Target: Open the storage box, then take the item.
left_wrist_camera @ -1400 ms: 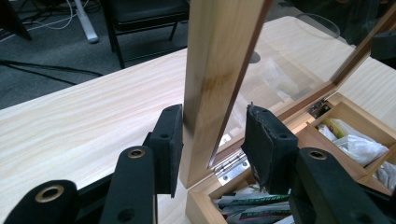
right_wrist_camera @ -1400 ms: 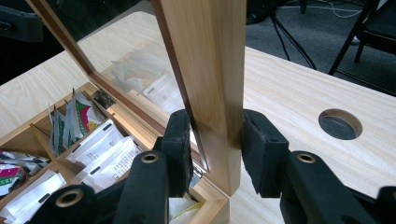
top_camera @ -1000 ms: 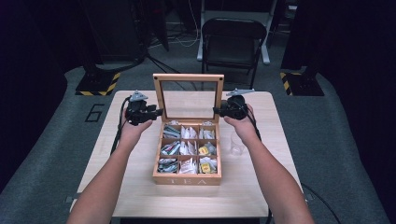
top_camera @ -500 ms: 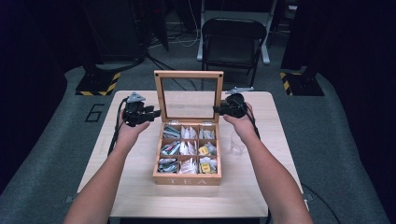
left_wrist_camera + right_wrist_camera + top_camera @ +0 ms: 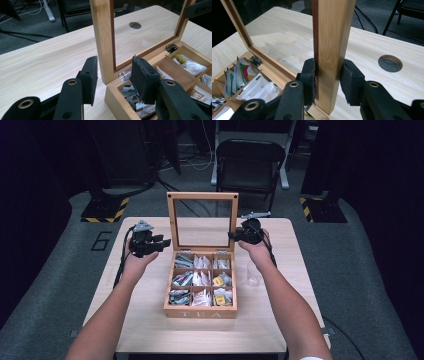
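A wooden tea box (image 5: 200,312) stands open mid-table, with several compartments of tea bags (image 5: 200,279). Its glass-paned lid (image 5: 202,196) stands upright at the back. My right gripper (image 5: 234,236) is shut on the lid's right frame rail; in the right gripper view both pads (image 5: 309,75) press that rail (image 5: 334,32). My left gripper (image 5: 165,242) hovers at the lid's left edge, open. In the left gripper view its jaws (image 5: 113,72) straddle the left rail (image 5: 103,37) with a gap on each side.
A clear plastic cup (image 5: 254,274) stands on the table just right of the box, under my right forearm. The tabletop has a round cable hole (image 5: 390,63) behind the lid. A black chair (image 5: 248,165) stands beyond the far edge.
The lid has tipped a little further upright. Both hands have stayed almost in place.
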### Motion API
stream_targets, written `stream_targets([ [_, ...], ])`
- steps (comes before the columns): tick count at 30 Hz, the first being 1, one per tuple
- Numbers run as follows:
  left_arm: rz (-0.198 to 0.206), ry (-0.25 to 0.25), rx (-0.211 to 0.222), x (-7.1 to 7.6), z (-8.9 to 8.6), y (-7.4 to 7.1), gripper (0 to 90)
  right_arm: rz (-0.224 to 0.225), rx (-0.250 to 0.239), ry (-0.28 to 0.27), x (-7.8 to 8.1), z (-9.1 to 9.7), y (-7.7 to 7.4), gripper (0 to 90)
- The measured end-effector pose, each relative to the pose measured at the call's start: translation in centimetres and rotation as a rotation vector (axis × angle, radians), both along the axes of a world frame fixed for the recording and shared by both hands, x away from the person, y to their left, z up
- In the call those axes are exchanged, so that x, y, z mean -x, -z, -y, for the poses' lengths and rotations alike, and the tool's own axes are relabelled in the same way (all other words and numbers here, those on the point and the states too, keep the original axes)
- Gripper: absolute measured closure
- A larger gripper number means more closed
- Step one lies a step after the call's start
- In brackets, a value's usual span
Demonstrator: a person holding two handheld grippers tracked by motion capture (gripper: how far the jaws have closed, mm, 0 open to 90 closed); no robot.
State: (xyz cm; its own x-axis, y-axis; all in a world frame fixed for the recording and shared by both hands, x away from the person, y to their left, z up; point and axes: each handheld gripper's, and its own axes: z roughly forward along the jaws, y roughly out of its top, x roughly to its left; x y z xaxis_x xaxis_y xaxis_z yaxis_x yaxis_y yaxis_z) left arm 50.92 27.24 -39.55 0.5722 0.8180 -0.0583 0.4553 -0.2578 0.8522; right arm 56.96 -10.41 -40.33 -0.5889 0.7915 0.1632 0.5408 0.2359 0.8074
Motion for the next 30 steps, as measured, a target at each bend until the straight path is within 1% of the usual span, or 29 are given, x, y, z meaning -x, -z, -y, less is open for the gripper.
stream_targets([
  [4, -0.001, -0.004, 0.001, 0.0, -0.2, 0.0, 56.9, -0.005, -0.009, 0.001, -0.1, 0.1, 0.1, 64.8],
  [7, -0.002, -0.003, 0.002, 0.1, -0.3, 0.1, 56.9, -0.026, -0.033, 0.018, -0.1, 0.0, 0.1, 58.9],
  [11, -0.003, -0.004, -0.002, 0.1, -0.3, 0.1, 56.9, -0.007, 0.009, 0.019, 0.3, -0.2, -0.2, 54.8],
  [14, -0.001, -0.009, 0.005, 0.1, -0.4, 0.0, 56.9, 0.003, 0.013, 0.026, 0.6, 0.1, -0.7, 53.3],
  [17, -0.004, -0.008, 0.0, 0.2, -0.4, -0.1, 56.5, 0.015, 0.038, 0.032, 1.0, 0.4, -1.1, 52.2],
  [19, 0.001, -0.013, 0.002, 0.4, -0.4, -0.1, 56.1, 0.016, 0.049, 0.032, 1.3, 0.7, -1.3, 51.4],
  [22, 0.0, -0.017, 0.006, 0.6, -0.6, -0.3, 55.0, 0.025, 0.05, 0.037, 1.8, 0.9, -1.6, 51.2],
  [27, 0.005, -0.023, 0.014, 1.0, -0.7, -0.7, 53.1, 0.052, 0.067, 0.022, 3.0, 1.1, -2.2, 49.9],
  [28, 0.002, -0.019, 0.012, 1.1, -0.7, -0.7, 52.9, 0.053, 0.066, 0.027, 3.3, 1.1, -2.2, 49.9],
  [29, 0.007, -0.019, 0.011, 1.1, -0.7, -0.8, 52.8, 0.062, 0.077, 0.02, 3.6, 1.1, -2.3, 49.4],
  [30, 0.007, -0.021, 0.013, 1.2, -0.7, -0.9, 52.7, 0.063, 0.082, 0.019, 3.8, 1.1, -2.4, 48.8],
])
